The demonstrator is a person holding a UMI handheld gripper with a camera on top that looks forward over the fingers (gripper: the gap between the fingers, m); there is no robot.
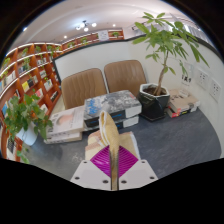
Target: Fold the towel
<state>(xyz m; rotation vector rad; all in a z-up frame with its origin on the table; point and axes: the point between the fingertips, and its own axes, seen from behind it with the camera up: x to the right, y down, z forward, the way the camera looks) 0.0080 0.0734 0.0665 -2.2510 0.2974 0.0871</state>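
A beige towel is pinched between my gripper's fingers. A folded edge of it stands up from the magenta pads and hangs a little to the left. The fingers are shut on the towel, with the pads meeting in a narrow line around the cloth. The rest of the towel is hidden below the fingers. The gripper is held up above a grey surface.
Stacks of magazines and boxes lie just beyond the towel. Two brown chairs stand behind them by the wall. A tall potted plant is at the right, a smaller plant and bookshelves at the left.
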